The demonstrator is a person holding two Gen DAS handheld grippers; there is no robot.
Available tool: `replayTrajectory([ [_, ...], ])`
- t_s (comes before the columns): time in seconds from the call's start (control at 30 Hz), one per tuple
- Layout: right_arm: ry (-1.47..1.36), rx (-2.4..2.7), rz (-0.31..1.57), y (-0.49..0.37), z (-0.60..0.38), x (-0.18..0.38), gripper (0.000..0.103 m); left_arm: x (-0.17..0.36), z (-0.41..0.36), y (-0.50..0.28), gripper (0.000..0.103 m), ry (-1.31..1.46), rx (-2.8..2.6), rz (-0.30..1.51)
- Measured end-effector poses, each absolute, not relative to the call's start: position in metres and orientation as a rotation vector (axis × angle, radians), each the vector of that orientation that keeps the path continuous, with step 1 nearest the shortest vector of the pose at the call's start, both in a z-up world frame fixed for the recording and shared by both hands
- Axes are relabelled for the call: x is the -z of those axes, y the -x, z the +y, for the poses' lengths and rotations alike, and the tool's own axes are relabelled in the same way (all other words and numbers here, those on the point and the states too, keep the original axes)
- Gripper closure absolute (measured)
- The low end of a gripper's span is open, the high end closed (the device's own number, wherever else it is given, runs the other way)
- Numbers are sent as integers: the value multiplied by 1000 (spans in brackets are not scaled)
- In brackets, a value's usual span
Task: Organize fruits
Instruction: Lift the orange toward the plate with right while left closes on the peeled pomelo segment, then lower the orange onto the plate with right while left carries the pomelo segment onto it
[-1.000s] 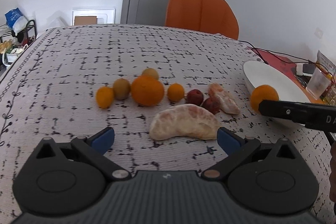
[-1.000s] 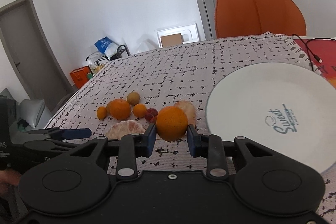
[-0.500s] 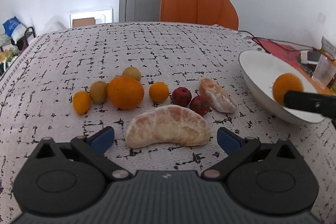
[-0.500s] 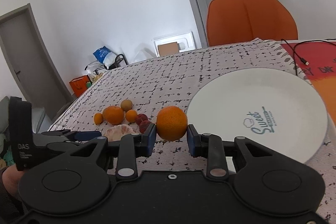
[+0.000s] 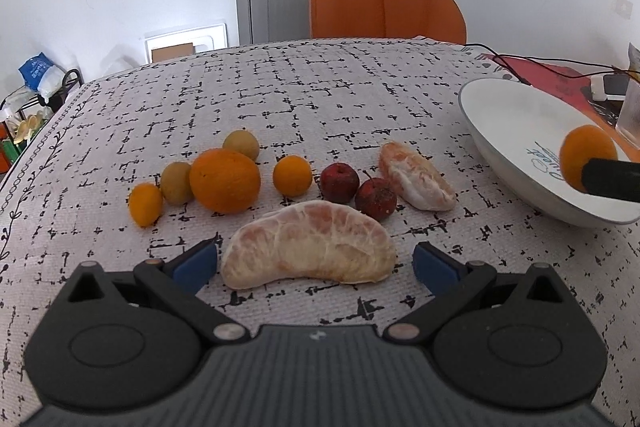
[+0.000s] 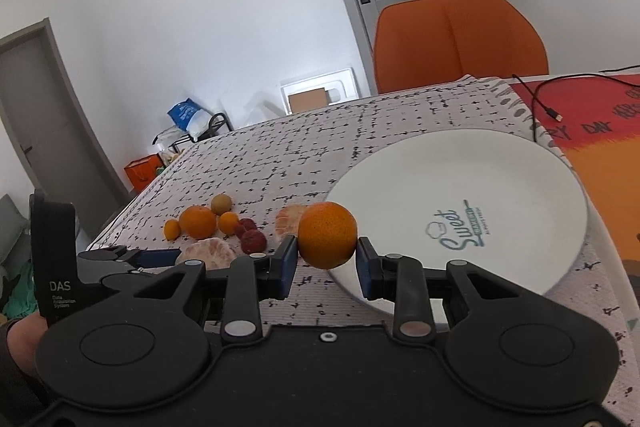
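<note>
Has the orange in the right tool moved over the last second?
Yes. The orange, clamped in the right tool, has travelled from beside the fruit row toward the plate; in the left wrist view it now overlaps the plate's surface.

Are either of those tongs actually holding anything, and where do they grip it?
The right tongs pinch a small orange by its two sides. The left tongs stand open around a peeled fruit piece, holding nothing.
</note>
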State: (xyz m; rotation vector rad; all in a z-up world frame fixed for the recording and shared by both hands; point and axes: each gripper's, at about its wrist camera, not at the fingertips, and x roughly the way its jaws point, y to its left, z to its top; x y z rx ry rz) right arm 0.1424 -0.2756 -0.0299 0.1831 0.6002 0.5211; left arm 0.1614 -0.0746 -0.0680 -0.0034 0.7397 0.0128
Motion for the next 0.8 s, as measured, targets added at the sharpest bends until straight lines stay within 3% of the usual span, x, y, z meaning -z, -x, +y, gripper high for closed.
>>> replayTrajectory([
  [0.17, -204, -500, 603, -143, -287, 35, 73, 65, -75, -160, 16, -2, -20, 726],
  [0.8, -269, -386, 602, -145, -329, 50, 73, 42, -83, -150, 17, -9, 6, 668],
])
